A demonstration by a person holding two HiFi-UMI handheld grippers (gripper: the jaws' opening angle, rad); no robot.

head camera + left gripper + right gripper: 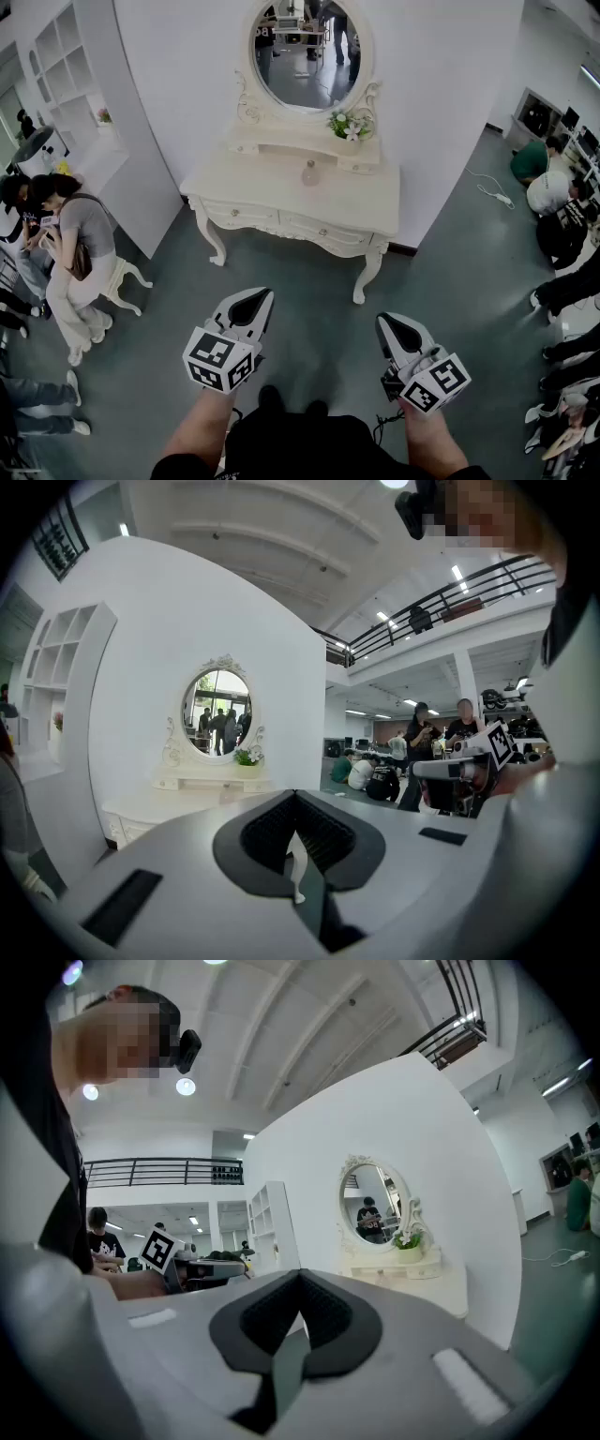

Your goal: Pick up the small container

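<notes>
The small container (309, 173), a little clear jar with a rounded top, stands on the white dressing table (262, 192) in front of the oval mirror (305, 47) in the head view. Both grippers hover over the grey floor well short of the table, pointing toward it. My left gripper (253, 300) is shut with nothing between its jaws, which also shows in the left gripper view (295, 834). My right gripper (396, 326) is likewise shut and empty (300, 1312). The table and mirror (217, 705) lie far ahead of both grippers.
A pot of flowers (351, 125) sits on the table's raised shelf at the right. A white shelf unit (70, 56) stands at the left, with a person on a stool (80, 253) beside it. More people (553, 197) sit along the right. A cable and plug (495, 192) lie on the floor.
</notes>
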